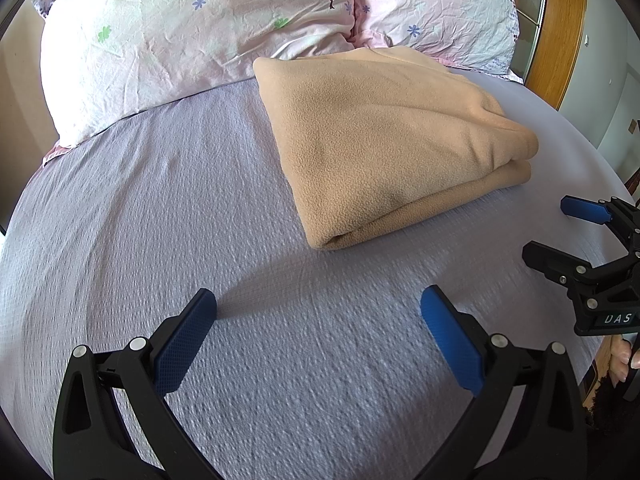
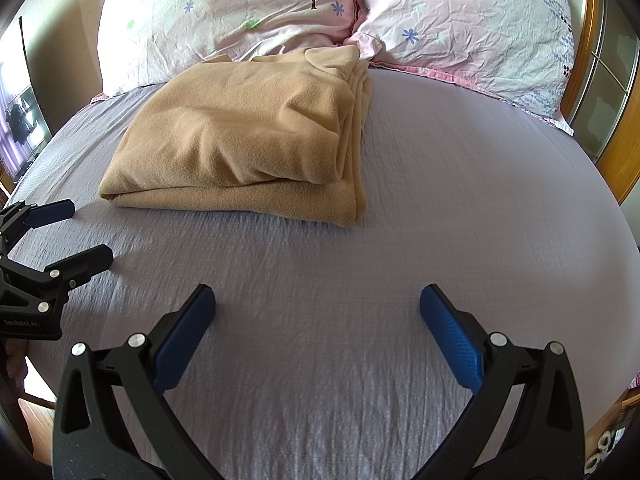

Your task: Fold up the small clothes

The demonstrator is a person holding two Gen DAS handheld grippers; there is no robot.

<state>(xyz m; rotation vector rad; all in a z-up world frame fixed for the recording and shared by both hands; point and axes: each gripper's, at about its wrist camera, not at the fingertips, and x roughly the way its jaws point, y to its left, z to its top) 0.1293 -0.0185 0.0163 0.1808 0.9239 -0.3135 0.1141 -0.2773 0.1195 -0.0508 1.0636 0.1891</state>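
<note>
Item: tan fleece (image 1: 394,140), folded into a thick layered rectangle, upper centre of the left view, upper left of centre in the right view. It lies on the lilac bed sheet (image 1: 200,240), its far edge against two floral pillows (image 1: 168,40).

Left tongs (image 1: 318,304): spread wide, empty, over bare sheet in the lower frame, apart from the fleece. Also seen at the left edge of the right view.

Right tongs (image 2: 318,304): likewise wide apart, holding nothing, over bare sheet; seen at the right edge of the left view.

Progress, as judged: the fleece looks fully folded, edges fairly squared; little seems left beyond a final tidy or another garment, none in view.

Writing: "UAS" on the right tongs' body in the left view; "GenRobot.AI" on the left tongs' body in the right view.
</note>
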